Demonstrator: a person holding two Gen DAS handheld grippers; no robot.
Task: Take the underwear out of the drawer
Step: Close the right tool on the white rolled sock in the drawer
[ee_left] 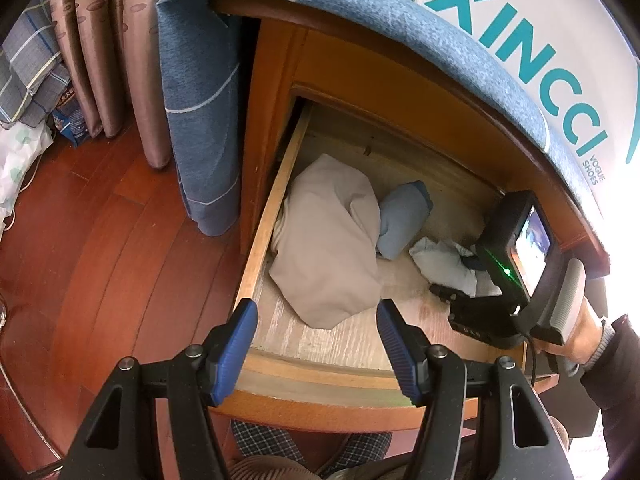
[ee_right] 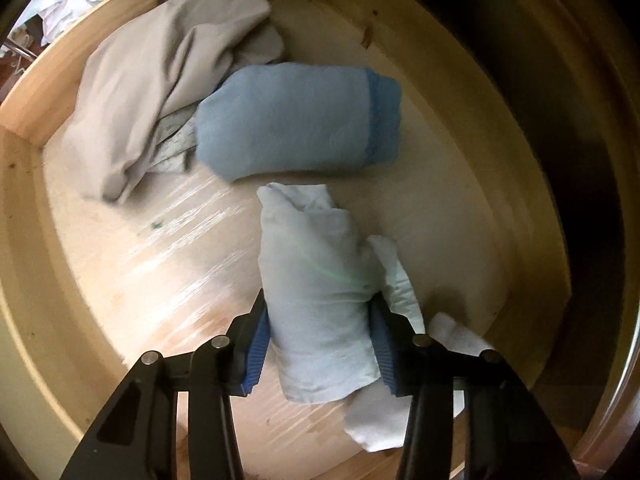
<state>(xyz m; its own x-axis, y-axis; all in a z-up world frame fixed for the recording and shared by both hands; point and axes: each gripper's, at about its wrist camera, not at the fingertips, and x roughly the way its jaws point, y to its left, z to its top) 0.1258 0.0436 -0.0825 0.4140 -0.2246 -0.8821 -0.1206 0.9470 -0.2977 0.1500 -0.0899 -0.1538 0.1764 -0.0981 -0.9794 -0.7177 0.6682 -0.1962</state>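
Note:
The wooden drawer (ee_left: 272, 208) stands pulled out. On its floor lie a crumpled beige cloth (ee_left: 328, 240) (ee_right: 160, 80), a rolled blue garment (ee_left: 402, 220) (ee_right: 296, 124) and a pale rolled piece of underwear (ee_left: 444, 264) (ee_right: 316, 280). My right gripper (ee_right: 320, 308) points down into the drawer, its blue pads pressed on both sides of the pale roll. A loose white fold (ee_right: 400, 400) trails to the right of it. My left gripper (ee_left: 318, 312) hovers open over the drawer's front edge with nothing between its fingers.
A blue cloth (ee_left: 200, 120) drapes over the cabinet top, with a white shoe box (ee_left: 540, 40) on it. Curtains (ee_left: 104, 40) and bedding (ee_left: 28, 80) stand at the left above the red wooden floor (ee_left: 100, 260). A person's hand (ee_left: 576, 344) holds the right gripper.

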